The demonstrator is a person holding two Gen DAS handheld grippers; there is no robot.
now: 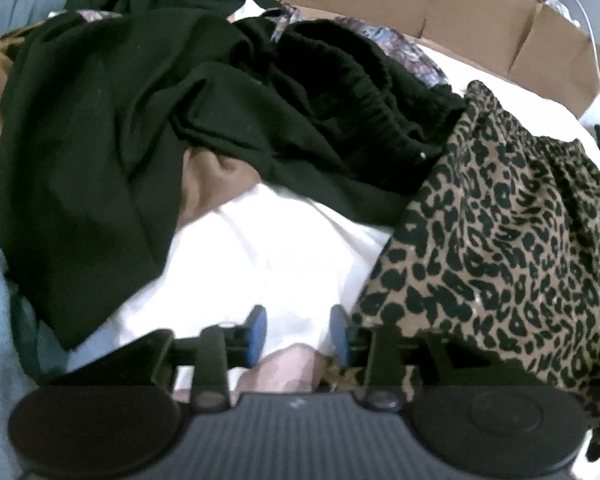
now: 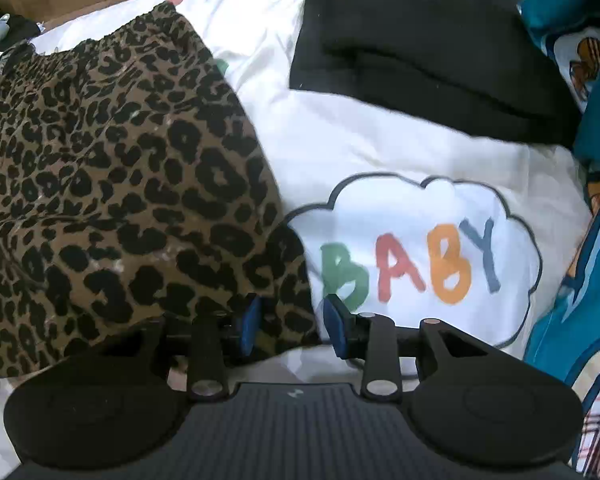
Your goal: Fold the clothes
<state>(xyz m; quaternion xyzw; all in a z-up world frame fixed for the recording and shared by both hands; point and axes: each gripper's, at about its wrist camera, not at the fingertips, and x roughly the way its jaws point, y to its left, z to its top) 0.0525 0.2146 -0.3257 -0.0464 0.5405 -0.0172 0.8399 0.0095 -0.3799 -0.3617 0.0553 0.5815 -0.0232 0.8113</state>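
Observation:
A leopard-print garment lies spread on a white sheet, right of a heap of black clothes. My left gripper is open just above the sheet, its right finger at the garment's left edge. In the right wrist view the leopard-print garment fills the left half. My right gripper is open, with the garment's lower right corner lying between its jaws. A folded black garment lies at the back right on the white sheet.
A brown garment shows under the black heap. Cardboard boxes stand along the back. A cloud print reading BABY is on the sheet. Blue patterned bedding lies along the right edge.

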